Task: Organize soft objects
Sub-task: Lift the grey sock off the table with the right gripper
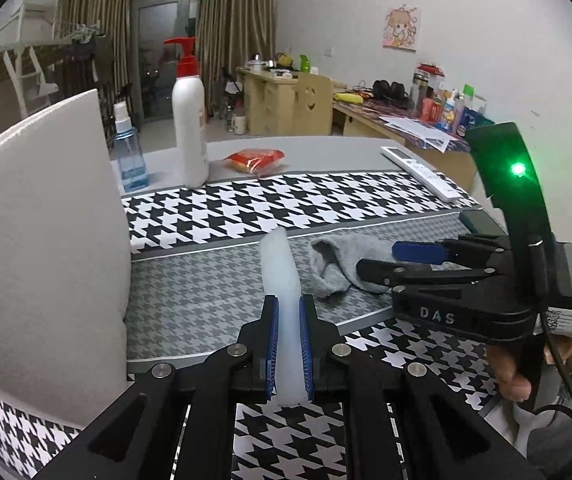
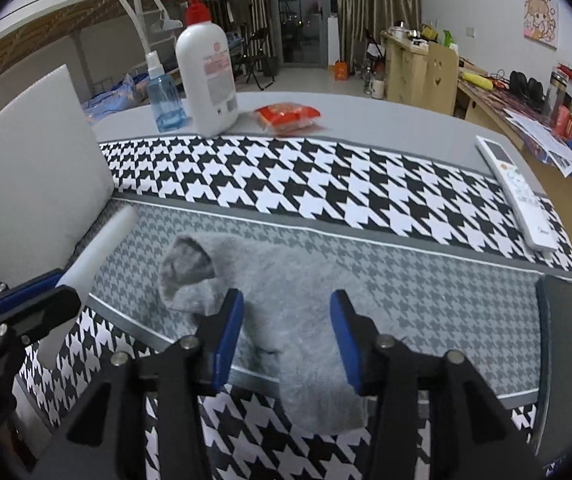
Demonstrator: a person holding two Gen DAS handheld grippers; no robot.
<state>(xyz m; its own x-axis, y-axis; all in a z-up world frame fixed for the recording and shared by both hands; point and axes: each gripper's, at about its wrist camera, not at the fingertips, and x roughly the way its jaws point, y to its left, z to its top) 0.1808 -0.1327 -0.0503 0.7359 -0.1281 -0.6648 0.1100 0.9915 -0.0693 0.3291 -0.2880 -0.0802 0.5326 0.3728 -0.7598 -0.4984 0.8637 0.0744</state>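
My left gripper (image 1: 288,344) is clamped on a pale, translucent white foam roll (image 1: 281,280), its blue pads pressed against both sides low in the centre of the left view, the roll sticking out ahead over the grey-patterned band of the houndstooth cloth (image 1: 245,208). My right gripper (image 2: 286,340) stands with its jaws apart, and nothing is pinched between them; directly beneath and between the blue pads lies the grey sock (image 2: 286,280), spread flat in the middle of the right view with its open cuff turned up toward the left. In the left view that same sock sits right of centre, with my right tool reaching in over it from the right edge. A white bin (image 1: 45,220) fills the left side of both frames, and I judge it the likely place for the soft things, though I cannot see inside it. As I read it, the work is only part way: the roll is in hand but not put away, and the sock is not yet picked up. The lotion bottle (image 2: 205,68), spray bottle (image 2: 163,96), red packet (image 2: 288,118) and remote (image 2: 516,192) along the top and right look hard or unrelated, so I leave them.
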